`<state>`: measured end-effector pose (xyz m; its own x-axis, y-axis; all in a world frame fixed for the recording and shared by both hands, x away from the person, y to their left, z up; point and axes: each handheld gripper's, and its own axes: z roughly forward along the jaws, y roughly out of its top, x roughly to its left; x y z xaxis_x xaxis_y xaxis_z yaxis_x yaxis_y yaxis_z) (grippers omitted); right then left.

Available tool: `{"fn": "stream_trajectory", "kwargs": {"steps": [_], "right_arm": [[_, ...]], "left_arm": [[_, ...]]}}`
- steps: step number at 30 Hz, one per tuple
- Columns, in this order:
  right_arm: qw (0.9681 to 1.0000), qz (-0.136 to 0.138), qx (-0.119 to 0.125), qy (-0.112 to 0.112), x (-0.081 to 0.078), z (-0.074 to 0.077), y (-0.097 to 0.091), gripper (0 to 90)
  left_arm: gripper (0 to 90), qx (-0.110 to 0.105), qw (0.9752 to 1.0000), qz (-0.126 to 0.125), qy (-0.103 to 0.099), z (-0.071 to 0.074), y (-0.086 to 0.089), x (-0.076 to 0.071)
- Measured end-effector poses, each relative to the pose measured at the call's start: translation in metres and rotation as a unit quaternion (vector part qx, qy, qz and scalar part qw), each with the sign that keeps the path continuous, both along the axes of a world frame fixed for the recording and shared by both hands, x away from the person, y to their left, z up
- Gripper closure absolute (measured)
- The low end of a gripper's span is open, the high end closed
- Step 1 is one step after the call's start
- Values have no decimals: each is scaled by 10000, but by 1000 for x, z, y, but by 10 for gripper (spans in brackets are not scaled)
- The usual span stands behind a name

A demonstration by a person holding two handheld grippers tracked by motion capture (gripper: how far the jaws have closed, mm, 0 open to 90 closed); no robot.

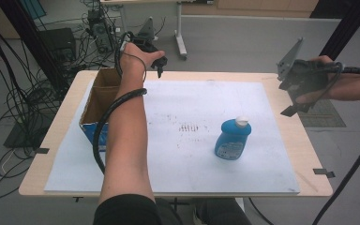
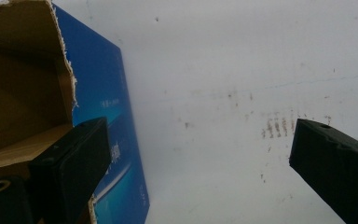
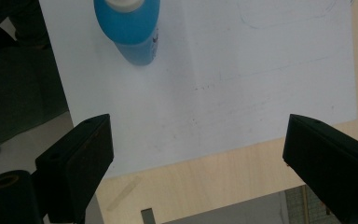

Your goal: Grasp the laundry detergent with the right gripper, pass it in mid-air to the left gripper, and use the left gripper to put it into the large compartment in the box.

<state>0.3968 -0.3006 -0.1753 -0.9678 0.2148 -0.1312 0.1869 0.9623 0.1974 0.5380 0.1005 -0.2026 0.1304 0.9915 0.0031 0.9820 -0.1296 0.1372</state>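
A blue bottle (image 1: 233,138) with a white cap stands upright on the white board (image 1: 187,154), right of the middle; the same bottle (image 3: 131,25) appears at the top of the right gripper view. An open cardboard box (image 1: 97,101) with blue sides sits at the board's left edge, and this box (image 2: 32,88) fills the left of the left gripper view. My left gripper (image 1: 160,65) hovers over the board's far edge beside the box, open and empty. My right gripper (image 1: 294,105) hangs above the table's right edge, open, holding nothing.
The wooden table (image 1: 311,154) shows around the board, with black tape marks near its edges. Cables and equipment (image 1: 37,56) crowd the floor to the left. A desk leg (image 1: 181,44) stands behind the table.
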Motion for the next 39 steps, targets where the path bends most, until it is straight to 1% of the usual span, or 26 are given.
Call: {"fn": "stream_trajectory", "kwargs": {"steps": [10,16,22,27,35,39], "right_arm": [[10000,-23,-13,29,1,-1,0,84],[10000,-17,-11,18,0,2,0,84],[10000,-14,-11,2,-1,5,-1,84],[10000,-16,15,34,-1,4,-1,84],[10000,-25,-25,41,-5,3,-4,84],[10000,-32,5,5,-6,3,-5,82]], "left_arm": [[60,-5,10000,-11,3,0,0,1],[60,-7,10000,3,5,1,1,1],[60,17,10000,-3,-7,4,3,-1],[59,20,10000,-12,-34,5,2,-2],[60,23,10000,-54,-14,2,-1,-6],[60,27,10000,-65,7,1,-1,-7]]}}
